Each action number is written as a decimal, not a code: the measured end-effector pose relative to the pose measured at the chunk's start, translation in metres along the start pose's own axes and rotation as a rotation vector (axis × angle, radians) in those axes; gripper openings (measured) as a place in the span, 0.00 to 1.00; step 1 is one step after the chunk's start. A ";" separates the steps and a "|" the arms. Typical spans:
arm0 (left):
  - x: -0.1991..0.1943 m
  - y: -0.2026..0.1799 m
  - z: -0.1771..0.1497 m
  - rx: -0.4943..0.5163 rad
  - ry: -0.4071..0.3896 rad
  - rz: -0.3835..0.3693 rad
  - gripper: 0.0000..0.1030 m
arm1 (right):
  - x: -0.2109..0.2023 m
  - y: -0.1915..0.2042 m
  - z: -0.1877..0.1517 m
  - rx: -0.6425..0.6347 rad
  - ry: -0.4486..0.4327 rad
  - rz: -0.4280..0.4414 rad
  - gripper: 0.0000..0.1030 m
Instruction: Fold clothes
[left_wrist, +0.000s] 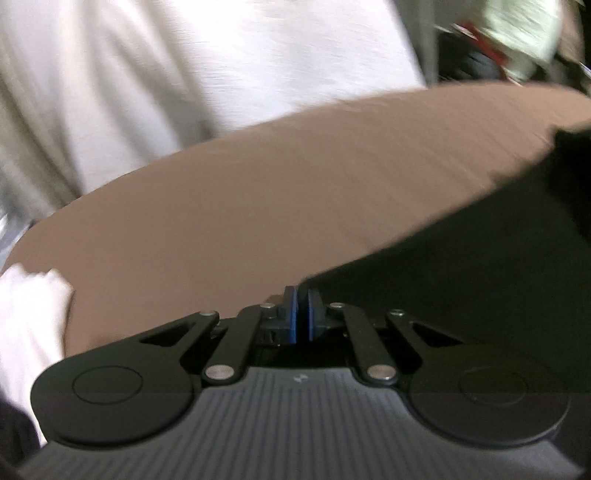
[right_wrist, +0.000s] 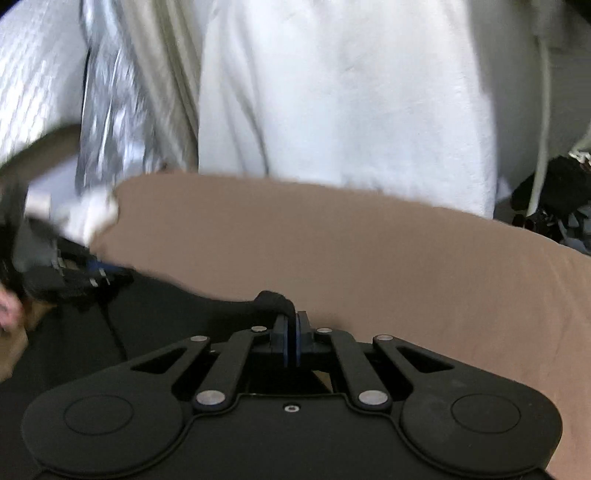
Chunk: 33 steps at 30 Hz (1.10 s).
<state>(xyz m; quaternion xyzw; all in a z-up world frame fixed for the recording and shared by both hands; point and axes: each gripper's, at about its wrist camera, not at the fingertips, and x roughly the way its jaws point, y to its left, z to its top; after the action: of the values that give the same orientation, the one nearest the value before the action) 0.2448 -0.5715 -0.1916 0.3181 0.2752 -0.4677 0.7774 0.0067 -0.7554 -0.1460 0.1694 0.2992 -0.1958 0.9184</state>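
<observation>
A black garment (left_wrist: 480, 266) lies on a brown surface (left_wrist: 258, 203) and fills the right of the left wrist view. My left gripper (left_wrist: 301, 295) is shut on its edge, blue pads pressed together. In the right wrist view the black garment (right_wrist: 155, 325) spreads to the lower left on the brown surface (right_wrist: 369, 251). My right gripper (right_wrist: 293, 321) is shut on a bunched edge of it. The left gripper (right_wrist: 74, 273) shows blurred at the far left of the right wrist view, holding the same cloth.
A person in a white shirt (right_wrist: 351, 92) stands just beyond the brown surface's far edge, also visible in the left wrist view (left_wrist: 184, 74). A white-gloved hand (left_wrist: 29, 314) is at the left. Dark clutter (right_wrist: 554, 195) and a white cable lie at the right.
</observation>
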 end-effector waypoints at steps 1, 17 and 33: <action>0.000 -0.004 0.001 0.001 0.001 0.031 0.05 | 0.005 0.002 -0.002 -0.022 0.022 -0.025 0.03; -0.144 -0.134 -0.003 0.048 -0.214 -0.142 0.69 | -0.226 -0.031 -0.120 0.702 -0.145 0.039 0.64; -0.151 -0.350 -0.015 0.147 -0.051 -0.262 0.69 | -0.326 -0.123 -0.281 1.204 -0.129 -0.467 0.70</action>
<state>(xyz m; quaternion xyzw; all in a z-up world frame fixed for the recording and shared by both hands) -0.1346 -0.6028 -0.1747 0.3235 0.2599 -0.5919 0.6910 -0.4282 -0.6579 -0.1838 0.5731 0.1105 -0.5337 0.6120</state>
